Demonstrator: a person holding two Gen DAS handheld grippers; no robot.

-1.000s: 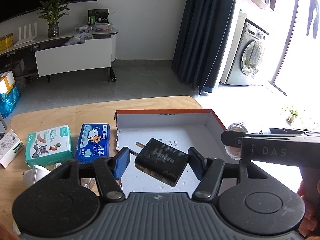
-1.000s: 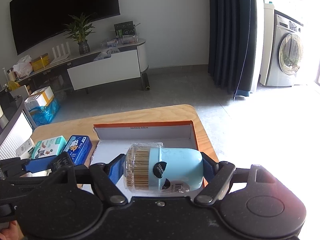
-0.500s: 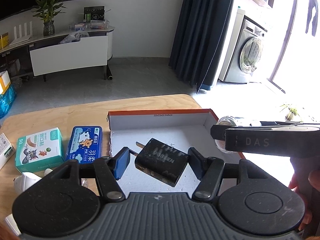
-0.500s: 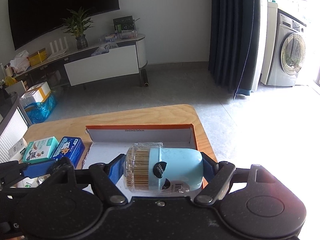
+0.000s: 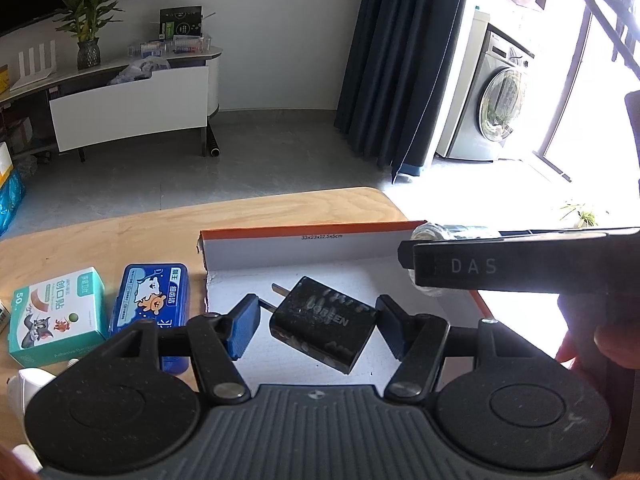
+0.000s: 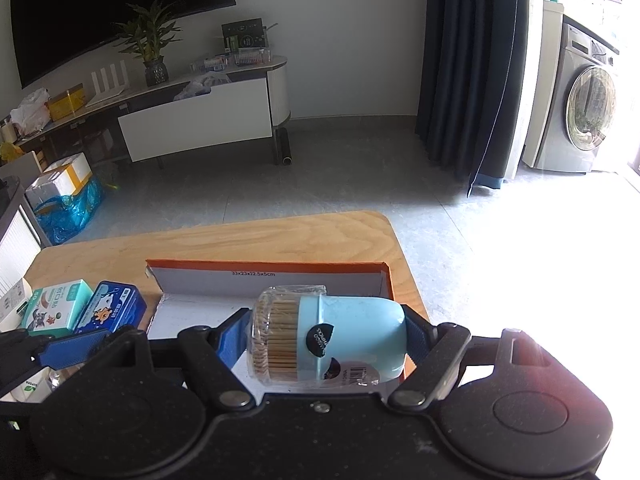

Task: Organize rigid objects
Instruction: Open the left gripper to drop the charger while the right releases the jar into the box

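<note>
Two hand-held grippers, both loaded, both above the shallow white cardboard box with the orange rim [image 5: 304, 236] on the pale wooden table [image 5: 160, 224].

Item 1: left gripper [image 5: 316, 322], jaws drawn in on a black cube-shaped wall charger [image 5: 324, 334]. Charger tilted, its metal prongs pointing toward the left blue pad; the right pad touches its corner. Held over the white floor of the box, near the middle.

Item 2: right gripper [image 6: 326, 340], jaws spread wide and clamped on a pale blue cylindrical toothpick holder with a clear cap [image 6: 328, 340], lying sideways between the pads, toothpick ends showing through the cap. Held over the box's right half.

Item 3, outside the box, on the table to its left: a teal-and-white carton of plasters [image 5: 56, 314] and, just beside it, a blue plastic case with a cartoon label [image 5: 150, 300]. Both untouched.

Step in hand, by judgement: carrying two items into the box for placement; nothing yet lies inside it. The next move calls for lowering each gripper toward the box floor, keeping the two apart, then easing the jaws off so the holder does not roll and the charger settles flat.
</note>
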